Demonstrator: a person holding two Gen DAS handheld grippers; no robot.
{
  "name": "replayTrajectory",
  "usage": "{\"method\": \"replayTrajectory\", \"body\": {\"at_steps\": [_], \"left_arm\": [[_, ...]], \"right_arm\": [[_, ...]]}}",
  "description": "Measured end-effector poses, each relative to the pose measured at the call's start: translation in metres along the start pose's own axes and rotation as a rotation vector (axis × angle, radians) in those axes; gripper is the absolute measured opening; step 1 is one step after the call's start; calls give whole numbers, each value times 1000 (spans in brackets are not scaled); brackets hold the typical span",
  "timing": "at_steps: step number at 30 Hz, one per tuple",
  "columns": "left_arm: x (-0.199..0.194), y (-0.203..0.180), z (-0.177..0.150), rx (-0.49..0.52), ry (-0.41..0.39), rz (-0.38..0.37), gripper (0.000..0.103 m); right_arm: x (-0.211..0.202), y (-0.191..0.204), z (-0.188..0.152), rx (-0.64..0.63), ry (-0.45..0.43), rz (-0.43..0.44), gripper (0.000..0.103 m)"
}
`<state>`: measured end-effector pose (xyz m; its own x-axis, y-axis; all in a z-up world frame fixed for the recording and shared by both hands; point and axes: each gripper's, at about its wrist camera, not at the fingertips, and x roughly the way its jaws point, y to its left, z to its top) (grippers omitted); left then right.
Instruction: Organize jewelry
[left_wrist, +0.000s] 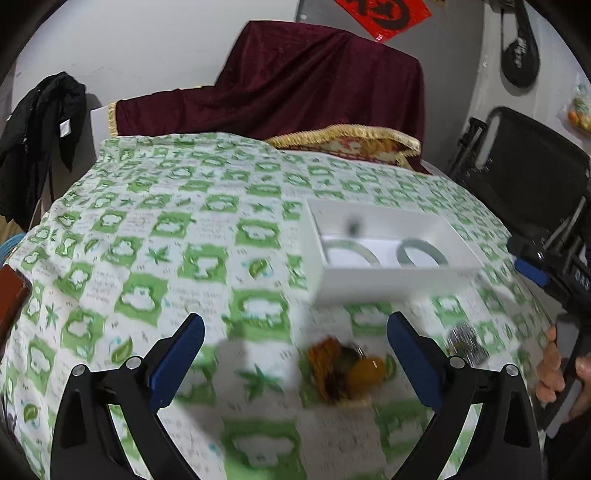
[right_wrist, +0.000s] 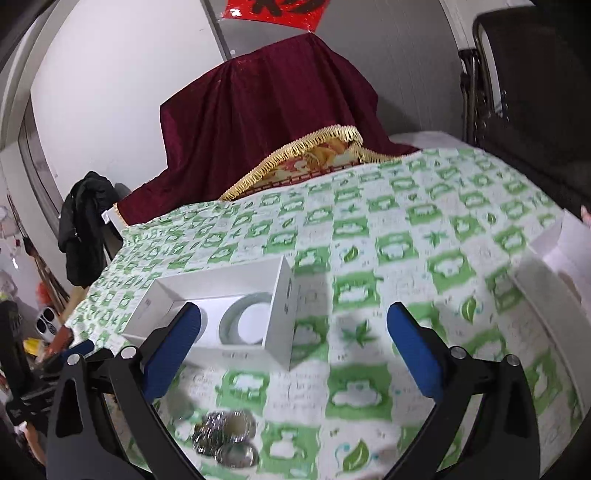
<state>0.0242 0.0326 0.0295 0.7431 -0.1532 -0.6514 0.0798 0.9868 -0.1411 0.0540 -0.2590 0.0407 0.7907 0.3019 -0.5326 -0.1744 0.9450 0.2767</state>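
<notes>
A white open box (left_wrist: 384, 282) sits on the green-checked cloth and holds two pale green bangles (left_wrist: 421, 253). In front of it lies an amber and brown bead piece (left_wrist: 345, 367), just inside the right finger of my left gripper (left_wrist: 295, 365), which is open and empty. Silver rings (left_wrist: 463, 341) lie further right. In the right wrist view the same box (right_wrist: 280, 295) with a bangle (right_wrist: 240, 323) lies left of centre, and the silver rings (right_wrist: 223, 435) are low between the fingers. My right gripper (right_wrist: 295, 354) stands open with nothing in it.
A dark red velvet cloth (left_wrist: 317, 81) with gold fringe covers something at the table's back. A white box lid (right_wrist: 554, 254) lies at the right edge. A black folding chair (left_wrist: 524, 166) stands to the right, and a black garment (left_wrist: 40, 136) hangs at the left.
</notes>
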Motion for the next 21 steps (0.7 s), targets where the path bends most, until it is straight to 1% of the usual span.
{"method": "replayTrajectory", "body": {"at_steps": [3, 6, 9, 11, 12, 14, 15, 18, 19, 21], "left_arm": [[-3, -3, -8, 18, 23, -3, 100], [-2, 4, -11, -10, 47, 4, 100], [6, 22, -10, -94, 95, 16, 99], [13, 36, -9, -161, 130, 10, 99], [11, 40, -8, -166, 119, 6, 99], [12, 41, -9, -136, 137, 90, 100], [11, 45, -10, -138, 145, 108, 99], [4, 61, -10, -180, 125, 126, 99], [2, 64, -10, -193, 118, 117, 99], [-3, 65, -10, -201, 101, 71, 99]], "right_arm": [[-7, 0, -6, 11, 5, 6, 98], [-10, 1, -11, 19, 20, 18, 98], [-13, 1, -15, 26, 25, 25, 98], [-13, 1, -15, 29, 26, 26, 98], [-13, 1, -15, 28, 26, 25, 98], [-14, 1, -15, 27, 23, 18, 98], [-15, 0, -16, 29, 22, 13, 98], [-16, -4, -15, 49, 20, 6, 98], [-16, -6, -15, 60, 22, 3, 98], [-15, -10, -14, 80, 27, -1, 98]]}}
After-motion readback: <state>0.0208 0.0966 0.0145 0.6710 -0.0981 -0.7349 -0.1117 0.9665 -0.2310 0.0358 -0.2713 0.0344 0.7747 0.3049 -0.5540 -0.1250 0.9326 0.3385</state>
